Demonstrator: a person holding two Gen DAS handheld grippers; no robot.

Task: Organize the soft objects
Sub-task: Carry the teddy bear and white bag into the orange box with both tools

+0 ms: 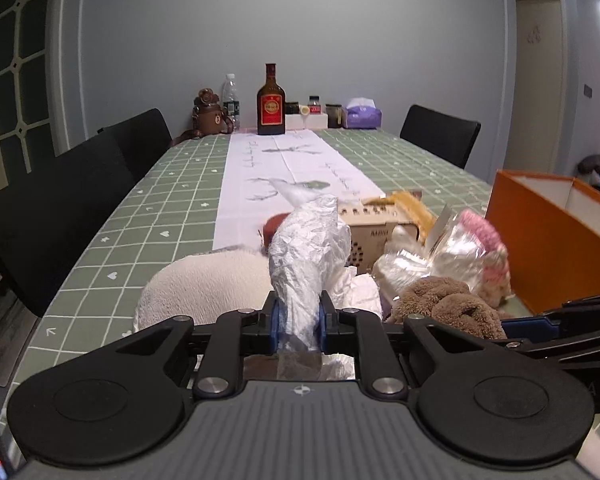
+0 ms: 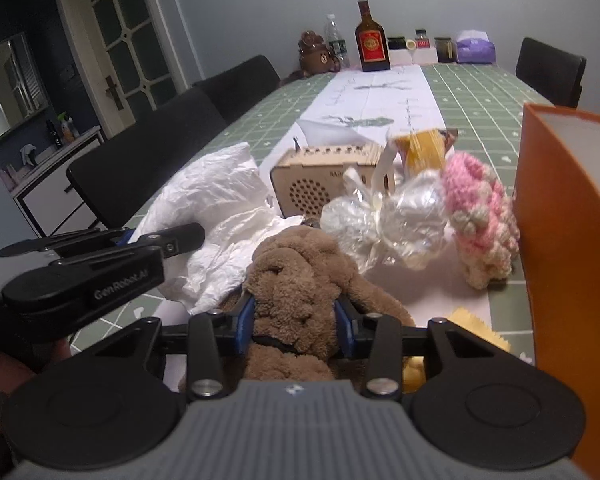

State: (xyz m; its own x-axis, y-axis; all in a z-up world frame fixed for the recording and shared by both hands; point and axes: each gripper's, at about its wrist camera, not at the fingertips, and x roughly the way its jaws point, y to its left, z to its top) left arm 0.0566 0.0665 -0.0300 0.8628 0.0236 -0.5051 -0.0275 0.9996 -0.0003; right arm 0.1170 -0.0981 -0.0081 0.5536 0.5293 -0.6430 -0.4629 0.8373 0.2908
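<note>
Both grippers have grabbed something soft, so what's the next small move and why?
Probably lift the brown plush toy, clamped in the right gripper, toward the orange box beside it. The left gripper already pinches the white plastic bag clear of the pile.

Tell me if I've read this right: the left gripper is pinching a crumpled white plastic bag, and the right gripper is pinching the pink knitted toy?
Not quite. The left gripper does pinch the crumpled white plastic bag, but the right gripper is closed on the brown plush toy, as the right wrist view shows. The pink knitted toy lies untouched on the table beside the orange box.
</note>
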